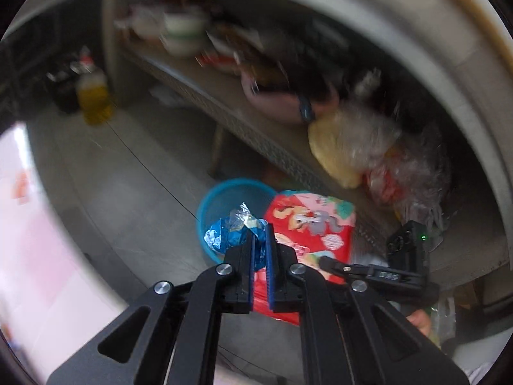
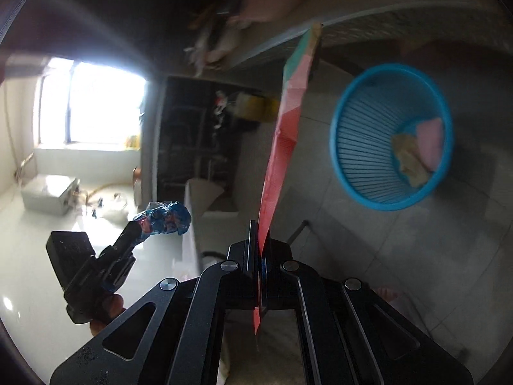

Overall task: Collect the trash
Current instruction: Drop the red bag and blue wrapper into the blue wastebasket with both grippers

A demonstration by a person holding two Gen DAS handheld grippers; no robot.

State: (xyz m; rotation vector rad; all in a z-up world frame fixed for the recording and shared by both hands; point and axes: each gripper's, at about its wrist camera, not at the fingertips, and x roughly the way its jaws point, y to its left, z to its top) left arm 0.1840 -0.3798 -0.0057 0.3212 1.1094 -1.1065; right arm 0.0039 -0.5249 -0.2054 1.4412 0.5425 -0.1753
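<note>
Both tongs are being held clamped on trash: a crumpled blue foil wrapper [image 1: 235,234] is being pinched by the left gripper [image 1: 262,256], and a flat red snack packet [image 2: 282,147] is being gripped edge-on by the right gripper [image 2: 260,256]. Just beyond both, the blue basket [image 2: 362,173] is being approached on the tiled floor [image 1: 128,192] (a pink scrap and a yellowish scrap are already lying inside). Further back, a cluttered table [image 1: 243,128] is being left behind. The carrying step appears to be in hand; next, each load is likely to need positioning over the rim before the jaws are eased apart.
</note>
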